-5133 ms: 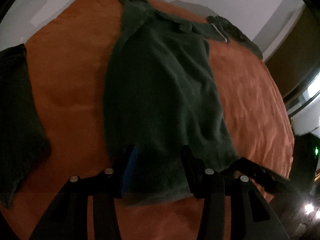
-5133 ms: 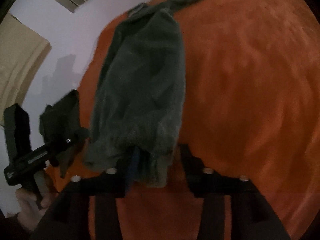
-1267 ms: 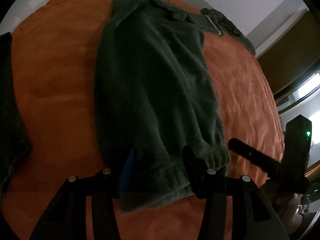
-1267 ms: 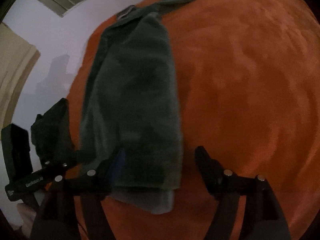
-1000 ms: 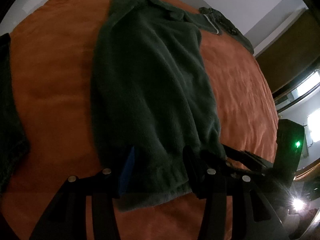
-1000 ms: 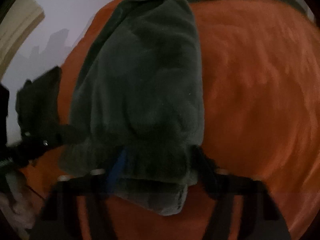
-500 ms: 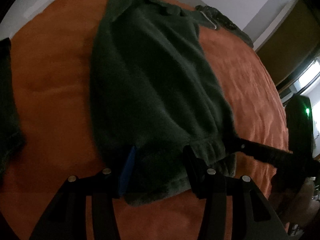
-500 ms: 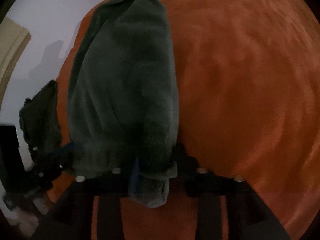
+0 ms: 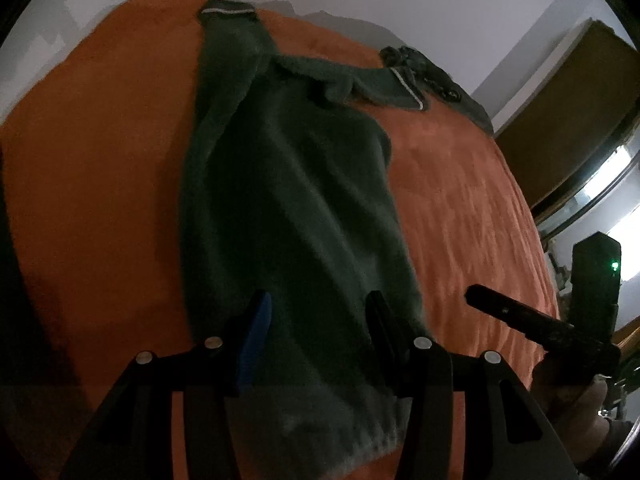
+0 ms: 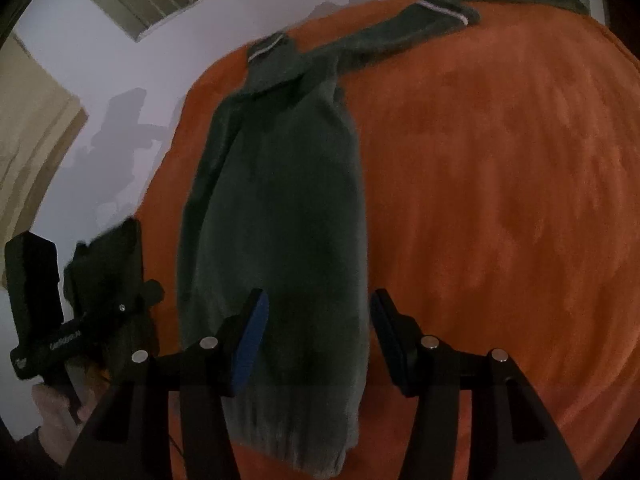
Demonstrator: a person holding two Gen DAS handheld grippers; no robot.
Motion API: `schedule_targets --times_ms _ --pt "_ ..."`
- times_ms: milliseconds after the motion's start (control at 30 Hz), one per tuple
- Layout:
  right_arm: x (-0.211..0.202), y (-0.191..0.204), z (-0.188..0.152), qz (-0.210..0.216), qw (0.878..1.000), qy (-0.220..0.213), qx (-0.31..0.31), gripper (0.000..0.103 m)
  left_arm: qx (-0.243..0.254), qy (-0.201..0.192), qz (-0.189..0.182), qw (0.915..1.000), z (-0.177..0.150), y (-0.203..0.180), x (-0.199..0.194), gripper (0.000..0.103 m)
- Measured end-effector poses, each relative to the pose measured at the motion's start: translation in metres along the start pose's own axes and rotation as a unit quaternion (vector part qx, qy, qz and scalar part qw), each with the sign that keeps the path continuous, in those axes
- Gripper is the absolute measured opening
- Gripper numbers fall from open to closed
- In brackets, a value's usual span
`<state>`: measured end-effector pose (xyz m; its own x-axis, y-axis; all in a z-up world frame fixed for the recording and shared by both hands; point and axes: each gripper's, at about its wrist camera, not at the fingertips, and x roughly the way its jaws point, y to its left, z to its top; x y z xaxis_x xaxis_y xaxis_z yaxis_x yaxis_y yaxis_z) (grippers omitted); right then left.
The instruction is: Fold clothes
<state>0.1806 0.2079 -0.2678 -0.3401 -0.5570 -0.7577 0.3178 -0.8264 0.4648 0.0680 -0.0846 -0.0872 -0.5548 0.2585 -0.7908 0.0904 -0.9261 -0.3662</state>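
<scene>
Right wrist view: your right gripper [image 10: 316, 320] has just been opening, straddling (not pinching) the green sweater [image 10: 280, 208], whose length runs toward the blanket's [image 10: 500, 200] far edge.

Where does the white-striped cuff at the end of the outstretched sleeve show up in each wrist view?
Left wrist: the striped cuff is upper right of centre, just before a dark pile.
Right wrist: the same cuff is near the top edge, right of centre.
Shared landmark: the orange bedcover under the garment.
</scene>
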Motion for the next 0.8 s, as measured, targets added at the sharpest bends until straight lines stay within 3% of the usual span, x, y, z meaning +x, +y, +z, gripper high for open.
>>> schedule_targets --times_ms 200,367,500,800 --pt "0.002 -0.008 0.069 -0.005 1.000 -0.027 0.002 0.052 0.050 -0.017 0.001 0.9986 0.085 -0.038 0.003 0.051" --pt "0.003 -0.021 0.117 0.011 0.999 -0.015 0.047 0.052 0.087 -0.020 0.018 0.9959 0.140 -0.069 0.012 0.051" --pt "0.000 -0.020 0.142 0.013 0.999 -0.008 0.051 0.052 0.120 -0.010 0.037 0.9921 0.157 -0.083 0.011 0.051" --pt "-0.041 -0.022 0.203 0.024 0.996 -0.025 0.083 0.052 0.106 0.024 0.046 0.9930 0.187 -0.104 -0.012 0.051"
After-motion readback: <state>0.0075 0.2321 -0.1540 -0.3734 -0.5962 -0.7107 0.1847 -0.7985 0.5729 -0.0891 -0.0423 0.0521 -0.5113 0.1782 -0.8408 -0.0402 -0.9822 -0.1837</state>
